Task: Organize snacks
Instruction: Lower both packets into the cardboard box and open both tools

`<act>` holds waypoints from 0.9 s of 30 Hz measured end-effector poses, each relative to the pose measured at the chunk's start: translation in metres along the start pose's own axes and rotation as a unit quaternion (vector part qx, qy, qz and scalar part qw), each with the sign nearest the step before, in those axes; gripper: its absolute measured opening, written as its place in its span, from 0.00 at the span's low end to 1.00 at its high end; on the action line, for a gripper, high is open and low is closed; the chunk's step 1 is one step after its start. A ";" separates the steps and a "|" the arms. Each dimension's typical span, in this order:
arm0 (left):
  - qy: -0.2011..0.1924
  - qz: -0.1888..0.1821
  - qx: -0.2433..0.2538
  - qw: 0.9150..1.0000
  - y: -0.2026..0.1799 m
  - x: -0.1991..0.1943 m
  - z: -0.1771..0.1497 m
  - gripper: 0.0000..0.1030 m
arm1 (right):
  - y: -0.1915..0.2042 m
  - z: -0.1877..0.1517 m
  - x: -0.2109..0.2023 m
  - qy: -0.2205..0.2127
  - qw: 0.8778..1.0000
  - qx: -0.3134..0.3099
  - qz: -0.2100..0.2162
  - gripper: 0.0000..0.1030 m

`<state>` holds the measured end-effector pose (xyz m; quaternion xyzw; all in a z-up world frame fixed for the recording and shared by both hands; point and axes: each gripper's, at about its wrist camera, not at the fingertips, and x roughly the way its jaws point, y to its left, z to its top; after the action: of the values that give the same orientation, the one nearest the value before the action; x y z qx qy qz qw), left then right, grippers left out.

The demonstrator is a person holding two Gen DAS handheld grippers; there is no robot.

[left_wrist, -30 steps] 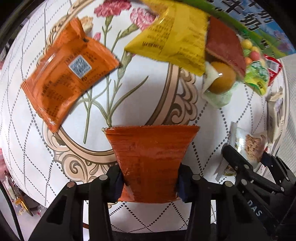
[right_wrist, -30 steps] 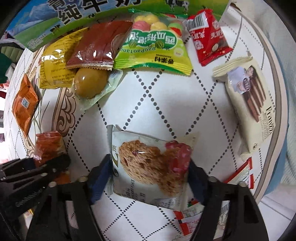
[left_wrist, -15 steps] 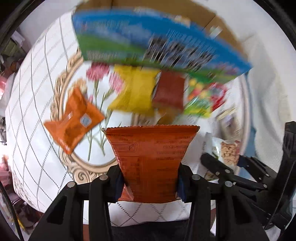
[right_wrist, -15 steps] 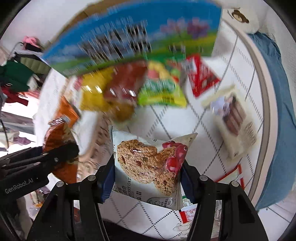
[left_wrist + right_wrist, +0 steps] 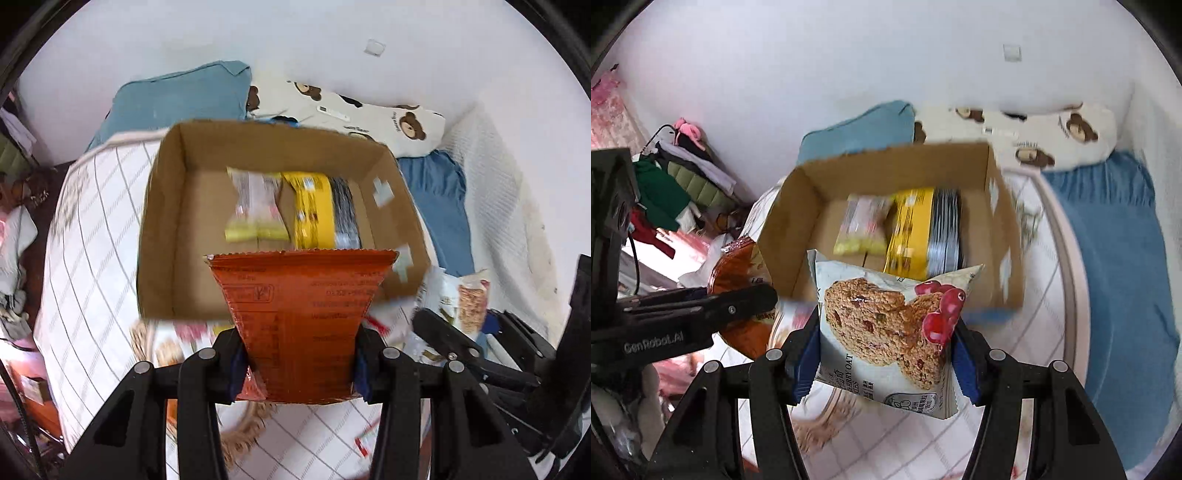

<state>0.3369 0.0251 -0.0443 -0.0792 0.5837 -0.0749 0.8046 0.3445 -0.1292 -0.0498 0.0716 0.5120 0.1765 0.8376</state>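
Observation:
My left gripper (image 5: pixel 299 365) is shut on an orange snack packet (image 5: pixel 301 314) and holds it in the air just in front of an open cardboard box (image 5: pixel 162 229). My right gripper (image 5: pixel 884 354) is shut on a white oat cookie packet (image 5: pixel 886 332), also raised before the box (image 5: pixel 1004 236). Inside the box lie a pale pink and yellow packet (image 5: pixel 255 206), a yellow packet (image 5: pixel 312 210) and a dark silvery packet (image 5: pixel 345 214). The left gripper with its orange packet (image 5: pixel 738 266) shows at the left of the right wrist view. The cookie packet (image 5: pixel 465 295) shows at the right of the left wrist view.
The box stands on a round table with a white diamond-patterned cloth (image 5: pixel 85 266). Behind it are a blue pillow (image 5: pixel 177 99), a bear-print pillow (image 5: pixel 369 118) and a blue blanket (image 5: pixel 1119 266) on a bed. Clothes (image 5: pixel 668 184) are piled at the left.
Both grippers have lifted their packets off the table and tilted up. The view has swung from the snacks on the cloth to the open box and the bed behind.

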 end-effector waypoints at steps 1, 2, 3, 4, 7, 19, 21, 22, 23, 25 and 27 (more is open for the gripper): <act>0.005 0.006 0.003 1.000 0.001 0.006 0.010 0.41 | -0.002 0.011 0.010 0.003 1.000 -0.001 -0.003 0.62; 0.012 0.011 0.004 1.000 0.004 0.013 0.020 0.41 | -0.004 0.017 0.017 0.006 1.000 -0.003 -0.007 0.62; 0.022 0.016 0.001 1.000 0.008 0.025 0.031 0.41 | -0.005 0.027 0.029 0.016 1.000 -0.009 -0.012 0.62; 0.032 0.020 0.002 0.999 0.009 0.034 0.037 0.41 | -0.007 0.033 0.035 0.023 1.000 -0.010 -0.015 0.62; 0.066 0.028 -0.008 0.997 0.017 0.070 0.053 0.41 | -0.015 0.046 0.076 0.059 0.998 -0.011 -0.020 0.62; 0.174 0.025 -0.026 0.984 0.036 0.153 0.045 0.42 | -0.025 0.034 0.155 0.164 0.986 -0.016 -0.003 0.62; 0.185 0.021 -0.026 0.982 0.036 0.158 0.044 0.42 | -0.027 0.032 0.162 0.180 0.984 -0.009 0.004 0.66; 0.191 0.020 -0.025 0.981 0.036 0.160 0.044 0.42 | -0.029 0.032 0.166 0.192 0.981 -0.004 0.006 0.70; 0.195 0.023 -0.025 0.980 0.037 0.162 0.044 0.44 | -0.030 0.031 0.169 0.202 0.979 0.000 0.003 0.83; 0.191 0.021 -0.030 0.981 0.039 0.162 0.044 0.51 | -0.034 0.029 0.172 0.211 0.977 0.010 0.002 0.96; 0.183 0.020 -0.034 0.982 0.042 0.159 0.045 0.75 | -0.036 0.029 0.172 0.216 0.976 0.013 0.004 0.96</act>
<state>0.4295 0.0341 -0.1874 -0.0795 0.7251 -0.0519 0.6821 0.4496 -0.0969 -0.1900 0.0447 0.6826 0.1842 0.7057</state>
